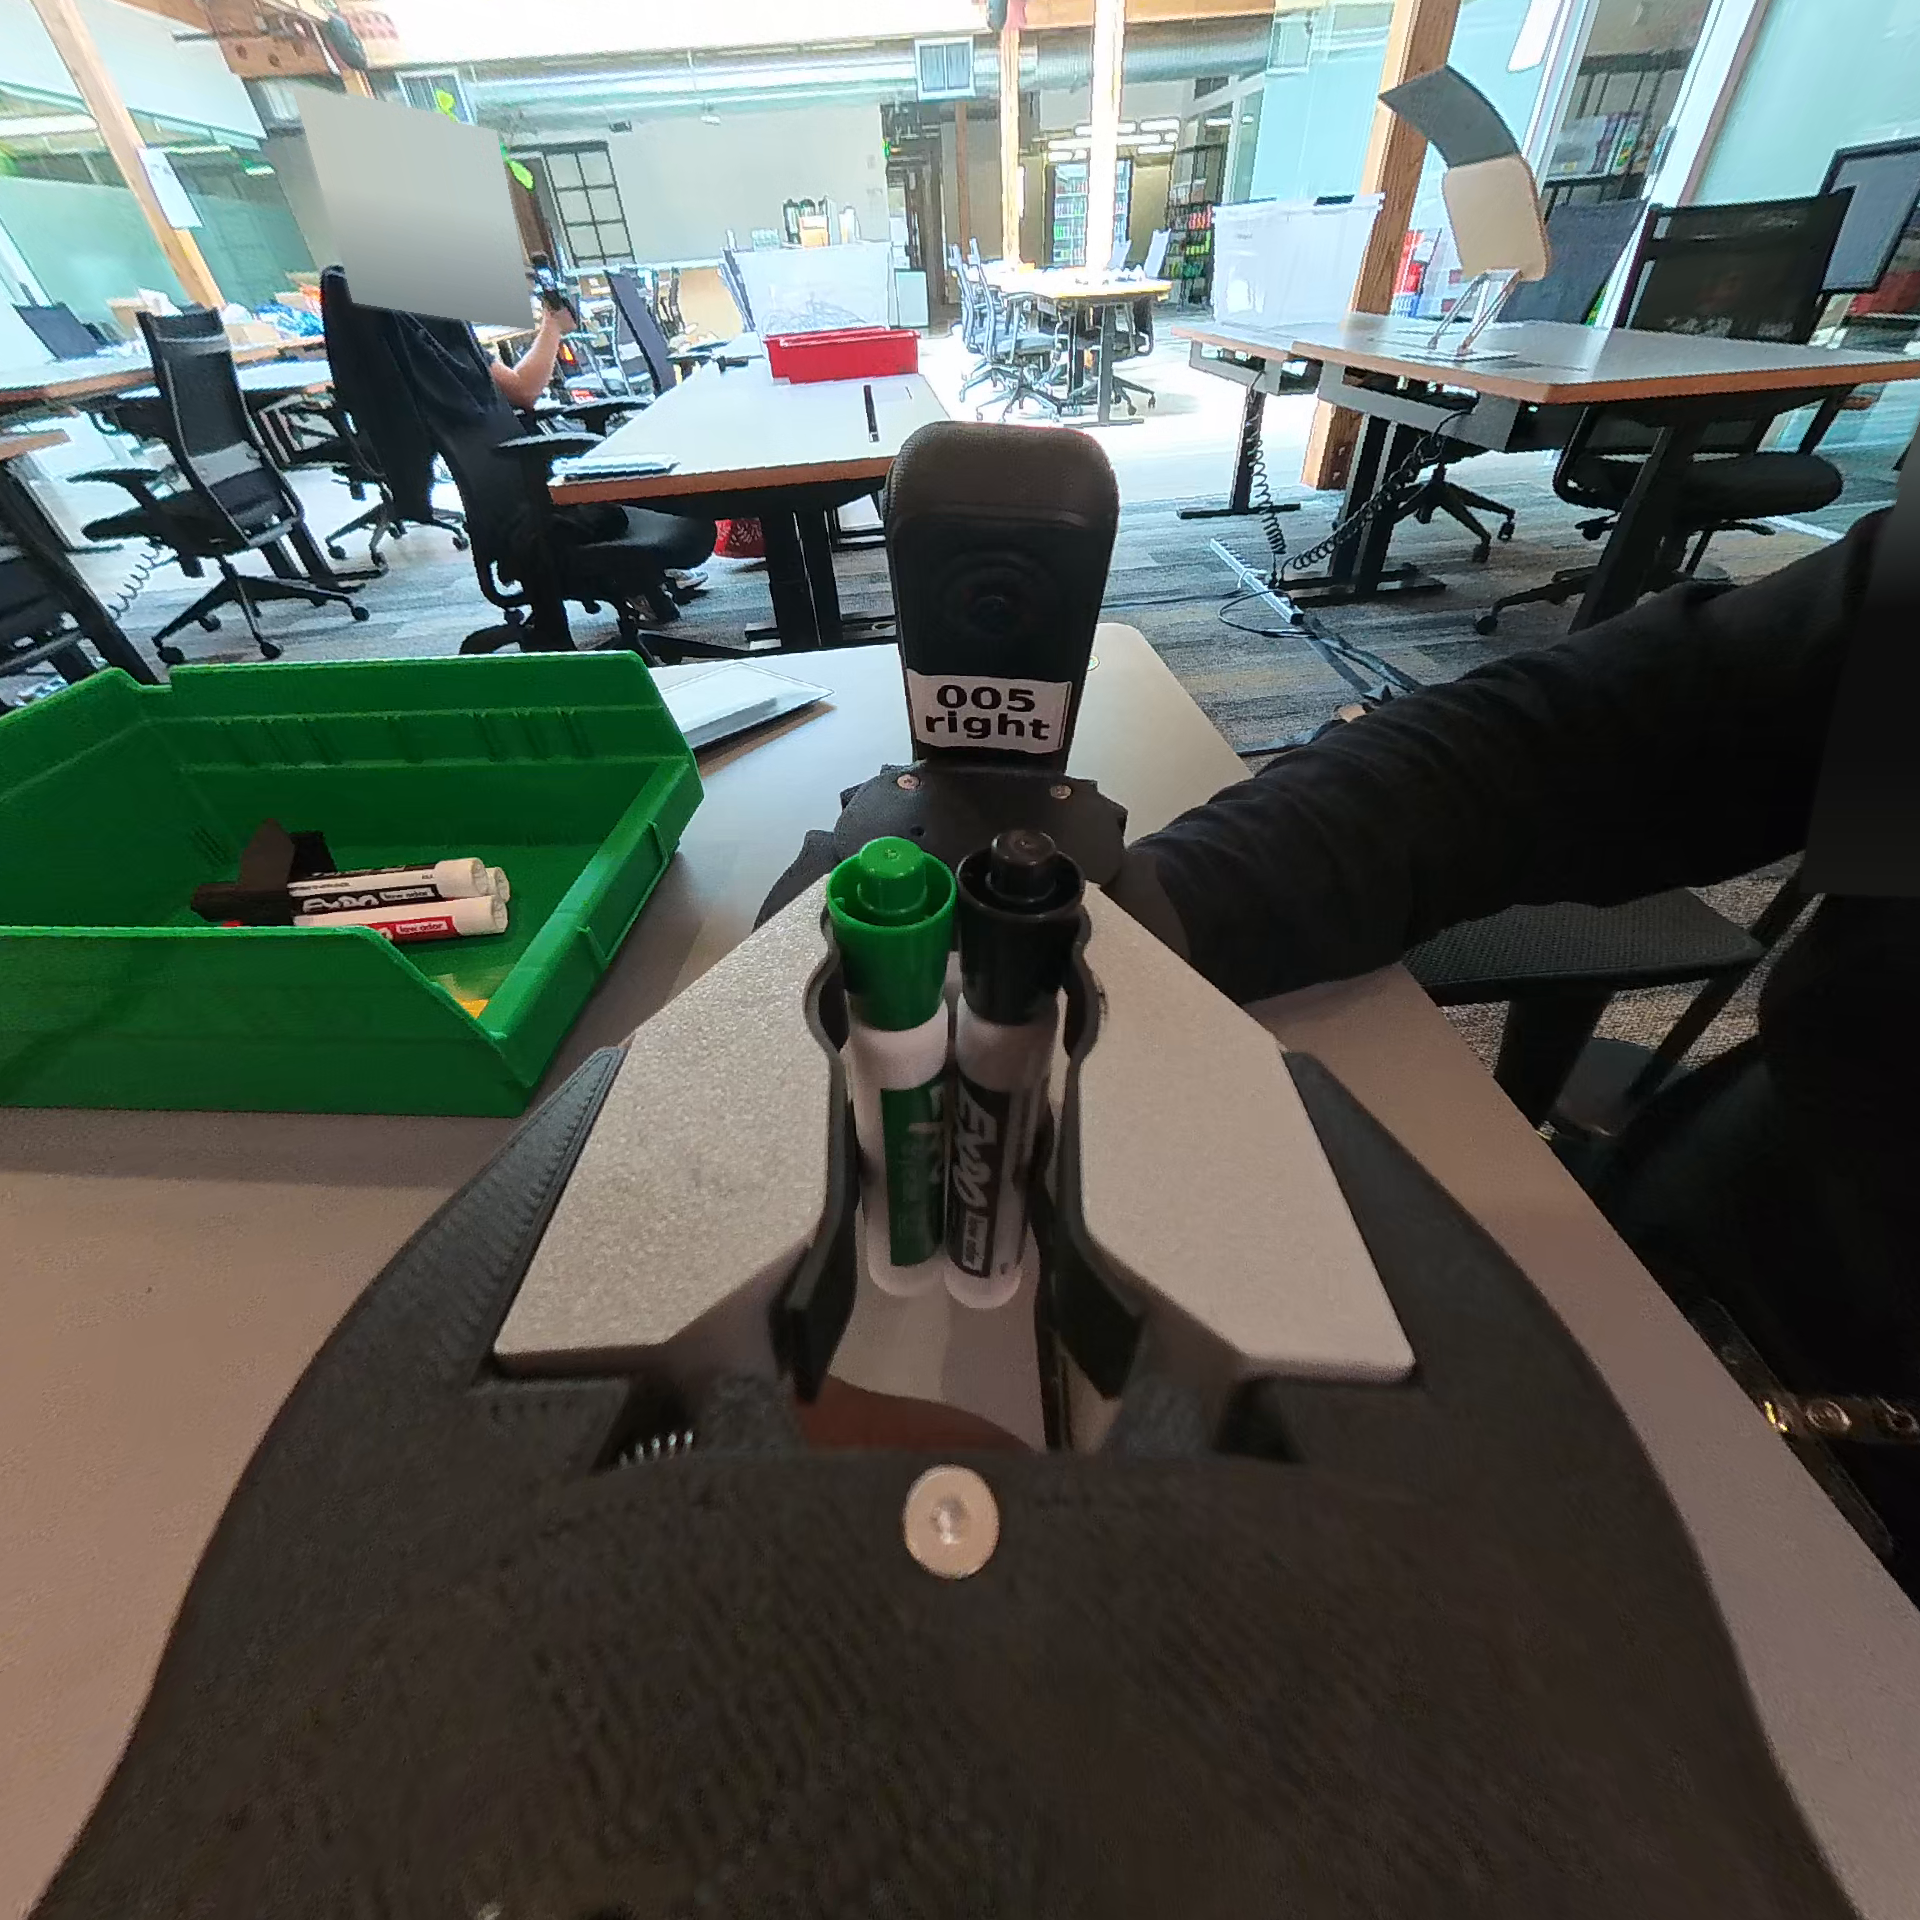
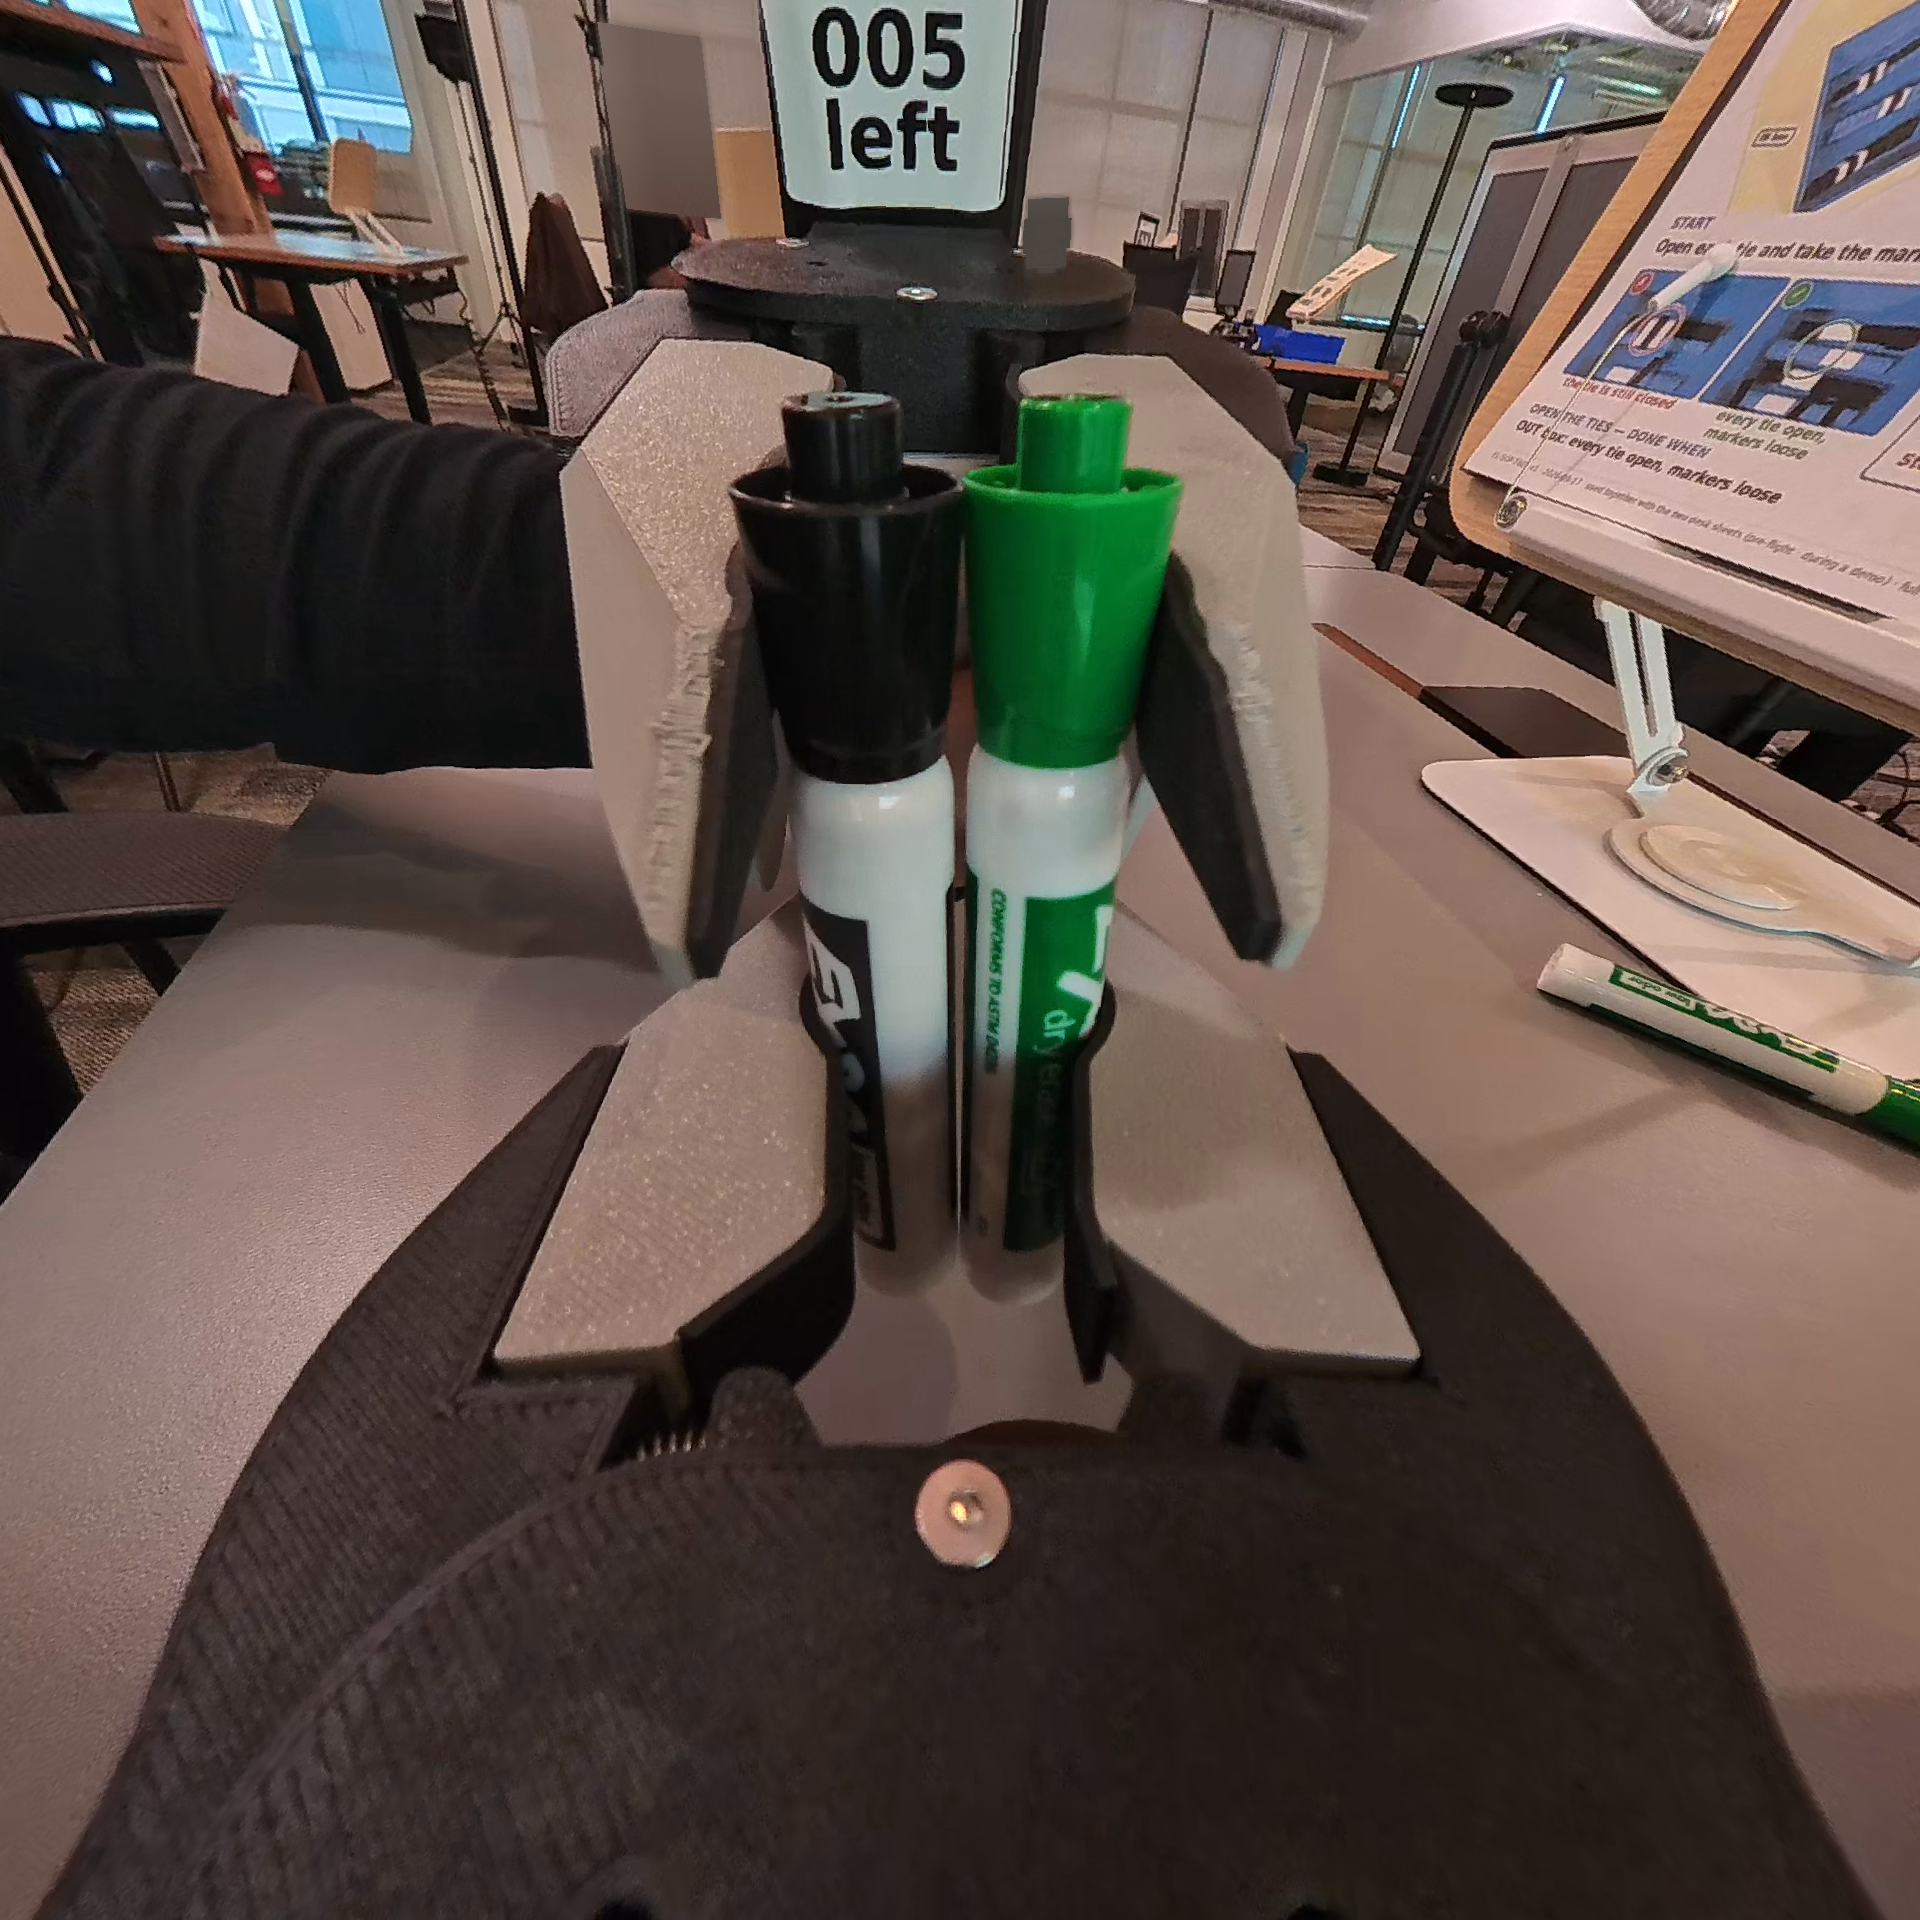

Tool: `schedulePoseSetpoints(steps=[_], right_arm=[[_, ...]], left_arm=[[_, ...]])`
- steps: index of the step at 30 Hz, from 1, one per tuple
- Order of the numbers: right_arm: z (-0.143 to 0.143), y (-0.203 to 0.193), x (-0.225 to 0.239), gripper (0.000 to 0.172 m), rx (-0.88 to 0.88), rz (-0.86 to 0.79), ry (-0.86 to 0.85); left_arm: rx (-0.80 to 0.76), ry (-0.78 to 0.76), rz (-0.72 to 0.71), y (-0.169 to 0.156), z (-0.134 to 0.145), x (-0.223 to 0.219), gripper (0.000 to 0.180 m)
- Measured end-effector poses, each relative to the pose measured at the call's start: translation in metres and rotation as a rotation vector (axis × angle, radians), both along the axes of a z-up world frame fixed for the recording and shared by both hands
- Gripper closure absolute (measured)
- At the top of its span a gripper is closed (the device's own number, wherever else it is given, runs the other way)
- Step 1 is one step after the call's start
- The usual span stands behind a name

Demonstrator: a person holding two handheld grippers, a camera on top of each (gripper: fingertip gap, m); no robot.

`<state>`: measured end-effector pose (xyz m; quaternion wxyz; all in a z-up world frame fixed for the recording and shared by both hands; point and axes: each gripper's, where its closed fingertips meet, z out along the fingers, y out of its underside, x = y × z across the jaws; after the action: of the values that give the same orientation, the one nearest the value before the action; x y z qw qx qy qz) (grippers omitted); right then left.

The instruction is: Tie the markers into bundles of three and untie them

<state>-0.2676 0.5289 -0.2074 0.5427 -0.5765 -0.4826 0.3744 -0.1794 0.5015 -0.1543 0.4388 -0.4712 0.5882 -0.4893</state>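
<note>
A green marker [image 1: 891,935] and a black marker [image 1: 1018,935] stand side by side with their caps up, above the grey table [image 1: 208,1299]. My left gripper [image 1: 956,935] is shut on the pair just below the caps. My right gripper [image 2: 956,1003] faces it and is shut on the white barrels of the same black marker [image 2: 852,623] and green marker [image 2: 1070,623]. In the right wrist view the left gripper [image 2: 982,951] closes around the caps from the far side. No tie shows on the pair.
A green bin [image 1: 582,997] at the left holds a tied bundle of markers [image 1: 384,904]. A loose green marker [image 2: 1714,1049] lies on the table at the right, by an instruction board on a white stand [image 2: 1662,790]. A dark sleeve [image 1: 1507,790] reaches in. Left tips to right tips: about 10 centimetres.
</note>
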Motion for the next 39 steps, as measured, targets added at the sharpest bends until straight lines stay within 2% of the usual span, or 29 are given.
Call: schedulePoseSetpoints(steps=[24, 28, 39], right_arm=[[-0.007, 0.002, -0.001, 0.135, -0.019, -0.008, -0.041], [-0.009, 0.002, -0.002, 0.134, -0.023, -0.006, -0.049], [-0.015, 0.007, -0.001, 0.134, 0.011, -0.05, -0.11]], left_arm=[[-0.02, -0.017, 0.018, 0.004, -0.003, -0.006, 0.139], [-0.024, -0.027, 0.015, 0.004, -0.003, -0.008, 0.144], [-0.028, -0.004, 0.022, 0.004, -0.004, -0.005, 0.127]])
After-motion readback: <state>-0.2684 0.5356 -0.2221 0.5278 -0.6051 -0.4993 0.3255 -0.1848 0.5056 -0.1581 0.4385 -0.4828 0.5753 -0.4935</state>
